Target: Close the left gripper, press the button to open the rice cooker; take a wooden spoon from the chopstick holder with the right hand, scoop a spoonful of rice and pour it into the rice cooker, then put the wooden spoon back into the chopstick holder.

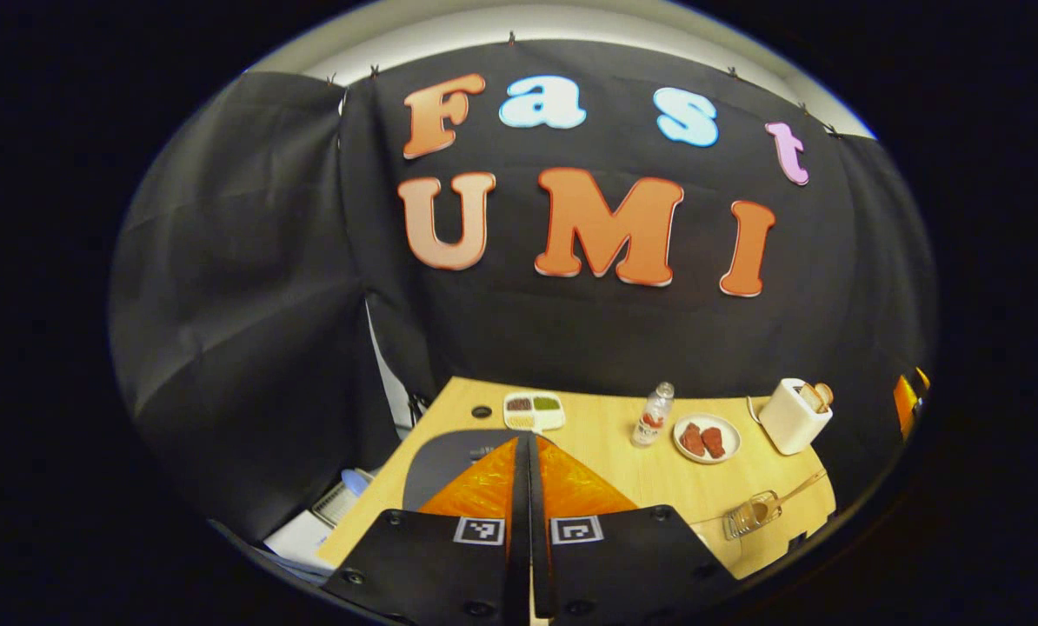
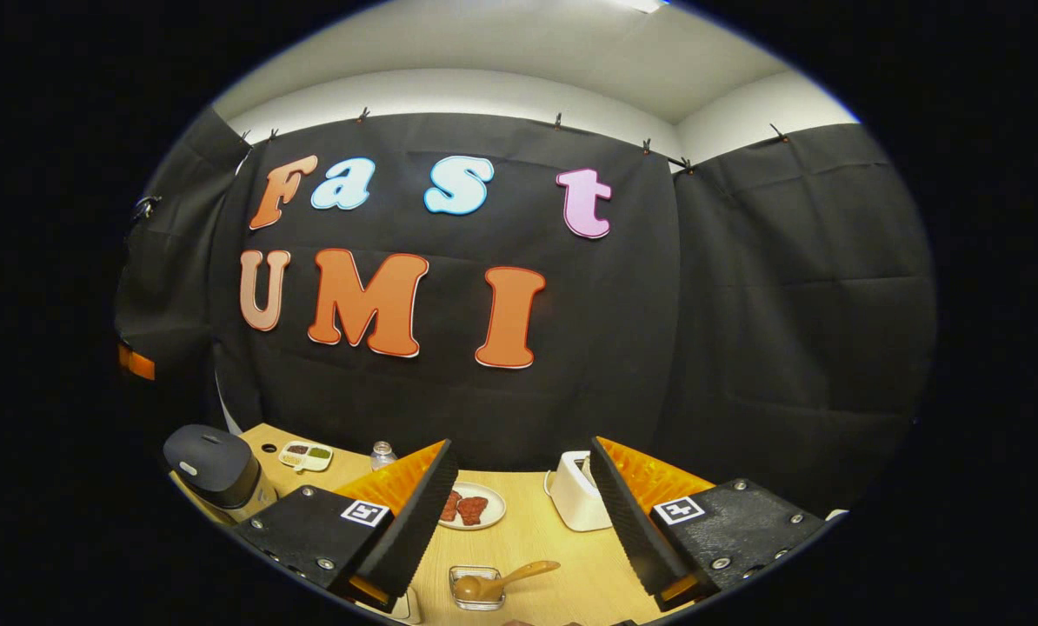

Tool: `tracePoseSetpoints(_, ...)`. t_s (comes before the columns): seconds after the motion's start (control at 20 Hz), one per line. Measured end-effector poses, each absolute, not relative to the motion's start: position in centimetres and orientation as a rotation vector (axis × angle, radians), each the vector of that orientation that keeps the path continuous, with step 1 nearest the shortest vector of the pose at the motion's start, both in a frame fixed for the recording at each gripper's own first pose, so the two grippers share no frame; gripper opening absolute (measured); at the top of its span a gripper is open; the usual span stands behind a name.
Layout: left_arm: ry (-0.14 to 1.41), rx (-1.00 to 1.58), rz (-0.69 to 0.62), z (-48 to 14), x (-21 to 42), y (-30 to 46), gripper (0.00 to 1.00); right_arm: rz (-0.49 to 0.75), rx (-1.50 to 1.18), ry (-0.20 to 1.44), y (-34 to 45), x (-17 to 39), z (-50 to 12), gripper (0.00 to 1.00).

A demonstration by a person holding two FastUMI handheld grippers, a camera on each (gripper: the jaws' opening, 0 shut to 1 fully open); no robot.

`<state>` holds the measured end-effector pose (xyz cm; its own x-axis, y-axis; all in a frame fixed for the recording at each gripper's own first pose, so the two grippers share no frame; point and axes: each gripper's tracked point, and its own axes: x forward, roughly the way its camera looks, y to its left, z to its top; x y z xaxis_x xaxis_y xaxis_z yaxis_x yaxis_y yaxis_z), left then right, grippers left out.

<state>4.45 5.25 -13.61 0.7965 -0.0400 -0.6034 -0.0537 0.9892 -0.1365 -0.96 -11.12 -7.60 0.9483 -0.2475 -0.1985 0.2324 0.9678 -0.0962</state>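
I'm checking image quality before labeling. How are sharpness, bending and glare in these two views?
Left gripper view: sharp, the table edges curve from the fisheye, shiny patches on the shut left gripper. Right gripper view: sharp, the wall top bows, the rice cooker sits dim at the edge.

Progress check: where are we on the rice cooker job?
Done: left claw is shut, poised above the rice cooker. In hand: the button press; the lid looks closed. Left: the right claw is open and empty, the wooden spoon lies in a small clear container on the table, so fetching, scooping, pouring and returning remain.
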Motion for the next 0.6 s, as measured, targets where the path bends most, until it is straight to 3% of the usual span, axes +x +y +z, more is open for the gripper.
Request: tracePoseSetpoints(0.6,1.250,-0.371,0.051,-27.2,2.0,5.9,0.08,-0.318,-0.076,0.340,-13.0,-3.2,-12.0,0.95)
